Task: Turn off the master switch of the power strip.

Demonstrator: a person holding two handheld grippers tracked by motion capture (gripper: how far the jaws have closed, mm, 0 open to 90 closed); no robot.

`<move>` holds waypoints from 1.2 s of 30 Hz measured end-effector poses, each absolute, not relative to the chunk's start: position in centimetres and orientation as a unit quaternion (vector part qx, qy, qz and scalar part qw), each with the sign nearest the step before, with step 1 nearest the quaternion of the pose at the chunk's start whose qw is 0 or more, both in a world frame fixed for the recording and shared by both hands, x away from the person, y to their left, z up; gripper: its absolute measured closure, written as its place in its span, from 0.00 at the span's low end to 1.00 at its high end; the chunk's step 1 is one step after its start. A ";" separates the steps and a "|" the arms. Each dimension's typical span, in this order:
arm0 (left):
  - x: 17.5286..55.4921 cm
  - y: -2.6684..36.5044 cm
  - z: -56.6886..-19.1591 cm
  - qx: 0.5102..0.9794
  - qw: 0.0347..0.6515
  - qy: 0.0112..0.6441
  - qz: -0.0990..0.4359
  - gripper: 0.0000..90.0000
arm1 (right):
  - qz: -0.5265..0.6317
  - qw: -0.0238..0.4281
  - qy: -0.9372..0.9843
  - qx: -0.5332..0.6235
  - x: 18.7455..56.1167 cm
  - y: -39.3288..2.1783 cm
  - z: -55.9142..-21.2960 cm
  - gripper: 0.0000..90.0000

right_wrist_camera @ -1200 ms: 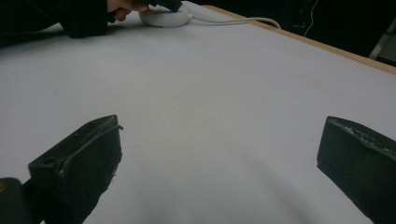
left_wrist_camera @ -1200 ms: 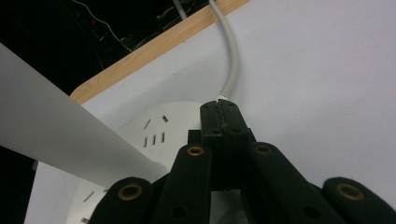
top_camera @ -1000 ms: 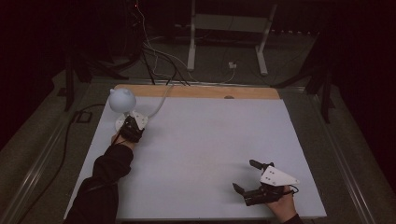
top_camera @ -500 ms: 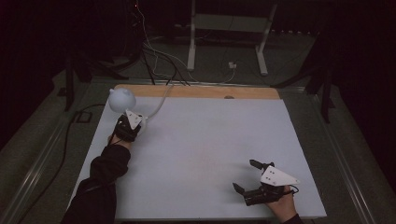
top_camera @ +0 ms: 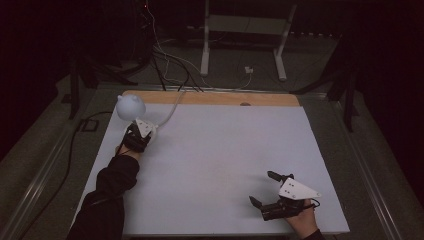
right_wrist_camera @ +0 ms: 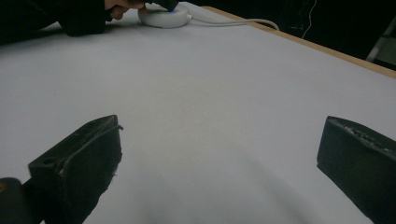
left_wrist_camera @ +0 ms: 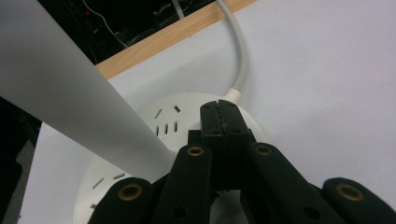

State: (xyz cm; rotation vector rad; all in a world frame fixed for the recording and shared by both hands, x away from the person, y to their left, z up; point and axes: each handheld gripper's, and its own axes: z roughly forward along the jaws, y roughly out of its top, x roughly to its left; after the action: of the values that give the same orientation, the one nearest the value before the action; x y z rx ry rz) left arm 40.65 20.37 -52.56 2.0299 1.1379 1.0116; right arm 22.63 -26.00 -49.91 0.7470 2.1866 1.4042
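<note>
A white desk lamp stands at the table's far left, with its rounded head (top_camera: 131, 106) above a round slotted base (left_wrist_camera: 168, 121). Its slanted neck (left_wrist_camera: 70, 93) crosses the left gripper view. My left gripper (top_camera: 140, 132) is shut, and its closed tips (left_wrist_camera: 223, 112) rest on top of the base near where the cable (left_wrist_camera: 240, 51) enters. My right gripper (top_camera: 261, 187) lies at the near right with its jaws wide open and nothing between them (right_wrist_camera: 219, 154). The right gripper view shows the lamp base (right_wrist_camera: 163, 18) far off, with a small blue glow on it.
The white tabletop (top_camera: 220, 150) has a wooden strip (top_camera: 215, 98) along its far edge. The lamp's cable (top_camera: 170, 112) runs off that edge to the floor. Dark stands and loose wires (top_camera: 165, 65) lie beyond the table.
My left forearm has shifted slightly while the left gripper stays on the lamp base. The right gripper has not moved.
</note>
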 end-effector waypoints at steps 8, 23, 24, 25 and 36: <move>40.5 20.0 -52.7 0.776 0.279 0.403 0.397 1.00 | 0.505 0.215 0.792 0.268 22.7 -25.9 -50.0 0.00; 40.6 19.8 -52.7 0.760 0.293 0.430 0.390 1.00 | 0.506 0.218 0.790 0.267 22.5 -26.1 -49.9 0.00; 40.6 20.1 -52.7 0.759 0.293 0.432 0.390 1.00 | 0.506 0.218 0.791 0.267 22.5 -26.1 -49.9 0.00; 40.6 20.1 -52.6 0.762 0.289 0.428 0.391 1.00 | 0.505 0.218 0.792 0.266 22.6 -26.1 -49.9 0.00; 40.8 19.9 -52.4 0.784 0.265 0.402 0.392 1.00 | 0.502 0.215 0.794 0.267 22.7 -25.9 -50.1 0.00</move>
State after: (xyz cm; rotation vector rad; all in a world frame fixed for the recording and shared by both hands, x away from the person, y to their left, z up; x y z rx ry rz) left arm 40.75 19.88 -52.36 2.1177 1.0876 1.0592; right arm 22.66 -25.87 -50.08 0.7411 2.2004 1.3924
